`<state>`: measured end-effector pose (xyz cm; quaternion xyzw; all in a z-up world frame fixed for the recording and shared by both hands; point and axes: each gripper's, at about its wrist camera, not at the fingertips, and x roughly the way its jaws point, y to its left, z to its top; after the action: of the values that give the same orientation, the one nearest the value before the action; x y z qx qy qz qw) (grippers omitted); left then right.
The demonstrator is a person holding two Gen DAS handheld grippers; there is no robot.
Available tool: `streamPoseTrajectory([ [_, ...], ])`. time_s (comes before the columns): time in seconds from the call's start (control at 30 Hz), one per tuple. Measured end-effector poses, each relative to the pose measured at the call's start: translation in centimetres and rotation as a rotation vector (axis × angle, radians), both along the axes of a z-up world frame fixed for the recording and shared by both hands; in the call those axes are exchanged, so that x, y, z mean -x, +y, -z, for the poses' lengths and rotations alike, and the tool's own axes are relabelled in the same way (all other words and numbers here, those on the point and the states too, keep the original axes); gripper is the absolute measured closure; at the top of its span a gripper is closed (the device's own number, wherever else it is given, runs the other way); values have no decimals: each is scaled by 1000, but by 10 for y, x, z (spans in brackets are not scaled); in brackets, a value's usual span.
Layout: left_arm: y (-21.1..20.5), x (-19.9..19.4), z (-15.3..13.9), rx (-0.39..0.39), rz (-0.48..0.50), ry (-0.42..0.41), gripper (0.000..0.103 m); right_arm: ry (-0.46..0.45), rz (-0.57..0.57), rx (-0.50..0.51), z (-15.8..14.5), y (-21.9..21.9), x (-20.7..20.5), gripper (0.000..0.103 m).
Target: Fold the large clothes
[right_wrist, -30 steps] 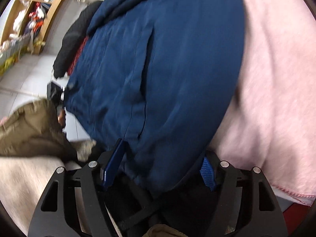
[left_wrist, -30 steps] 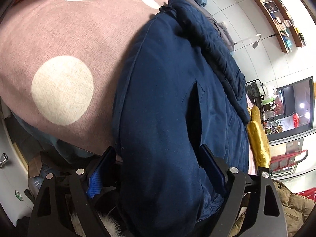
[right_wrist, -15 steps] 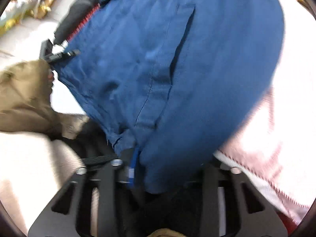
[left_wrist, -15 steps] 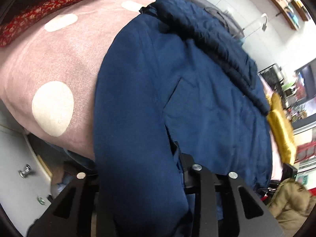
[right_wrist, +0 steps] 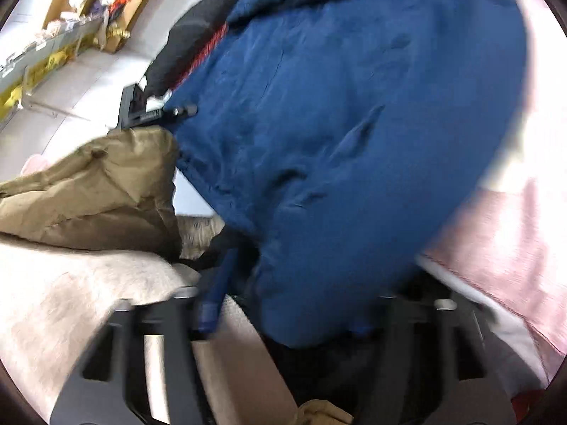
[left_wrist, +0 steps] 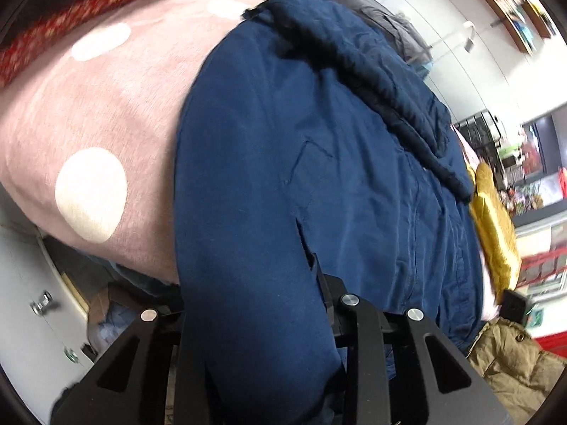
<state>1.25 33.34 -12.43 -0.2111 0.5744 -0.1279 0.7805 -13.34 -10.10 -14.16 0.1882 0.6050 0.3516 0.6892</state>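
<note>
A large navy blue jacket (left_wrist: 319, 163) lies across a pink blanket with white dots (left_wrist: 106, 113). In the left wrist view its near hem runs down between my fingers, and my left gripper (left_wrist: 255, 301) is shut on that fold of fabric. In the right wrist view the same jacket (right_wrist: 354, 124) fills the middle, its lower edge hanging between the jaws of my right gripper (right_wrist: 304, 290). Those jaws are opening. The blue-padded left finger (right_wrist: 216, 290) stands clear of the cloth, while the right finger is partly hidden behind the hem. This view is blurred.
An olive-brown padded coat (right_wrist: 99, 191) and a beige fleecy garment (right_wrist: 71, 294) lie left of the jacket. A yellow garment (left_wrist: 496, 233) sits at its far side, grey clothes (left_wrist: 389, 10) beyond. A white cabinet with a knob (left_wrist: 42, 304) stands below the bed edge.
Both grippers closed on the jacket's hem and lifted it a little. The left stays clamped on the fold; the right jaws have since spread apart again around the hem.
</note>
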Motion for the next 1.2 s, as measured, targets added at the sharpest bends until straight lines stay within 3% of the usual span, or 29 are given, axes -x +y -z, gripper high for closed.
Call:
streamPoseTrajectory([
  [0.07,5,2,4,26,-20,13,75,-7,-40,59,6,14,-4,40],
  [0.2,7,4,-4,41,-8,-8,75,-50,-73,86,-12,17,-6,74],
  [0.4,5,-9,-42,90,1,-92,79,-190,-60,-16,-100,-17,-17,82],
  [0.5,9,-24,-68,141,-11,-165,81,-267,-16,-62,-134,-36,-33,84],
  [0.57,7,-37,-82,136,-14,-196,81,-301,15,-84,-148,-44,-49,84],
  [0.67,3,-62,-99,131,-30,-220,81,-298,57,-116,-151,-50,-82,84],
  [0.8,2,-100,-97,131,-81,-169,81,-239,135,-184,-143,-63,-125,84],
  [0.97,12,-159,-100,164,-124,-124,81,-171,316,-255,-135,-102,-185,85],
  [1.1,-6,-221,-114,71,-102,-128,81,-147,435,-286,-137,-137,-242,85],
  [1.2,-35,-276,-120,-32,-66,-146,80,-135,505,-250,-132,-153,-283,85],
])
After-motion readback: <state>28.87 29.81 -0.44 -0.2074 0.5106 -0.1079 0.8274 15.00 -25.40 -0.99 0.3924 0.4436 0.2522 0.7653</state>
